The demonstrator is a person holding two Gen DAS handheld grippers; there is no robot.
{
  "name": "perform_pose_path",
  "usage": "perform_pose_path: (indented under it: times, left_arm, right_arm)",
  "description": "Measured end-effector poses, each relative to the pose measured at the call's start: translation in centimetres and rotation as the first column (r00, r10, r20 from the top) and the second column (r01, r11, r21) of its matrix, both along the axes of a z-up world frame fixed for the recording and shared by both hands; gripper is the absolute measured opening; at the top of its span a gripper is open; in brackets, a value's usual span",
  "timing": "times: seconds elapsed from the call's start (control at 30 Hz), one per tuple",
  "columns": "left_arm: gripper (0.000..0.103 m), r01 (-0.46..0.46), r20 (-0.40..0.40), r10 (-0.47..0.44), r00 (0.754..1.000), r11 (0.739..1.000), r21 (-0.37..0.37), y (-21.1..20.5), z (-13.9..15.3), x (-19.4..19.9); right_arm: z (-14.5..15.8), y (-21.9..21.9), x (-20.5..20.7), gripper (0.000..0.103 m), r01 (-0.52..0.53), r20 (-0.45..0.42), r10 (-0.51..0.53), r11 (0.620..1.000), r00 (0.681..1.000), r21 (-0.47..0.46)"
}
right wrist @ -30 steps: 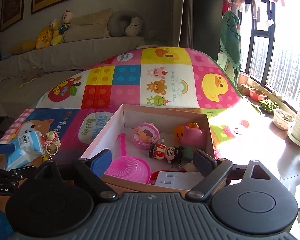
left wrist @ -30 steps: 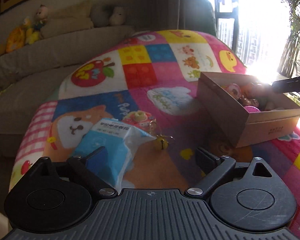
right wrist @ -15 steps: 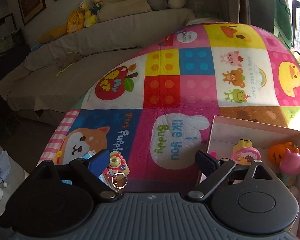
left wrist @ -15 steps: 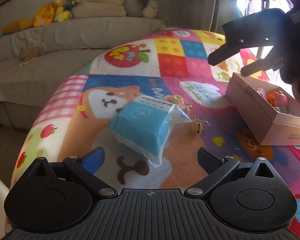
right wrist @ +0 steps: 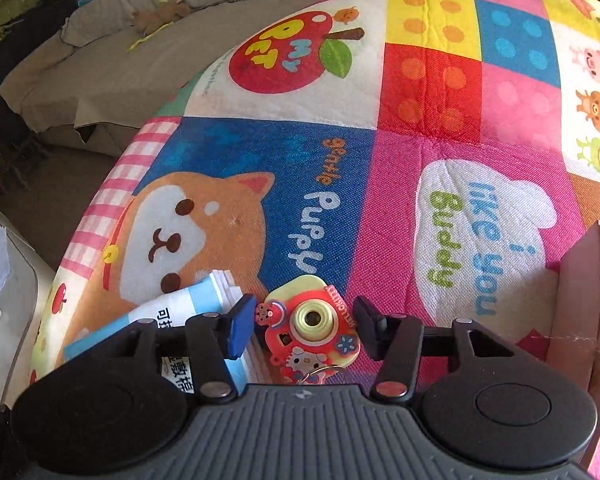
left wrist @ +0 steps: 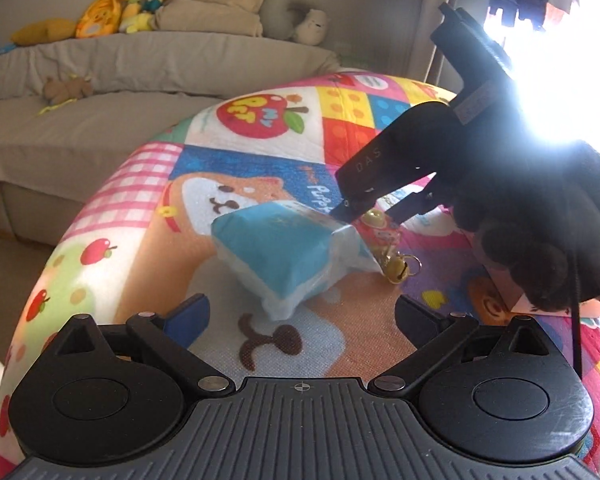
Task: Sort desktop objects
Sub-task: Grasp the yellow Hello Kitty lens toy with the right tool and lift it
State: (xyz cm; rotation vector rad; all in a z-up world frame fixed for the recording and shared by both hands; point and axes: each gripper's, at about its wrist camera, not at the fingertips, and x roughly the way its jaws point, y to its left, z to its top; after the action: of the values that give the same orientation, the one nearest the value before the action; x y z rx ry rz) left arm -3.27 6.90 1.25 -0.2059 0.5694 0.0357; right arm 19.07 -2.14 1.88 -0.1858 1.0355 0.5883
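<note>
Low in the frame, the right gripper point(right wrist: 302, 330), fingers apart, straddles the toy camera point(right wrist: 310, 330); tissue pack point(left wrist: 276, 256) unsorted too, left gripper point(left wrist: 302, 312) spread empty.

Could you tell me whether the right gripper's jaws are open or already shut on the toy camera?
Open: the right gripper straddles the toy camera, with gaps visible on both sides.

You see a woven, matt cloth cover point(right wrist: 432, 208) on the bench, a glossy crinkled plastic tissue pack point(left wrist: 284, 256), a shiny rubbery toy camera keychain point(right wrist: 310, 330), and a matt cardboard box point(right wrist: 588, 292) at right.
</note>
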Motion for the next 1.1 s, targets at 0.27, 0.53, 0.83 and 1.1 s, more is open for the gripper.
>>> perform_pose_path:
  times: [0.27, 0.53, 0.83, 1.1]
  left_arm:
    - [0.102, 0.0, -0.003, 0.0, 1.0, 1.0, -0.021, 0.4, -0.1, 0.1]
    - [0.102, 0.002, 0.007, -0.002, 1.0, 1.0, 0.002, 0.0, 0.1, 0.0]
    - [0.102, -0.002, -0.013, 0.003, 1.0, 1.0, 0.03, -0.3, 0.1, 0.2]
    - [0.103, -0.032, 0.022, 0.029, 0.999, 0.983, 0.179, 0.0, 1.2, 1.8]
  right_arm:
    - [4.5, -7.9, -7.9, 0.051, -0.044, 0.042, 0.041, 0.995, 0.998, 0.094]
    - [5.8, -19.0, -14.8, 0.033, 0.088, 0.159, -0.092, 0.996, 0.983, 0.031]
    - [4.6, -23.4, -16.3, 0.046, 0.188, 0.259, -0.208, 0.977, 0.943, 0.098]
    - [2.3, -30.4, -16.7, 0.083, 0.441, 0.209, -0.466, 0.884, 0.86, 0.158]
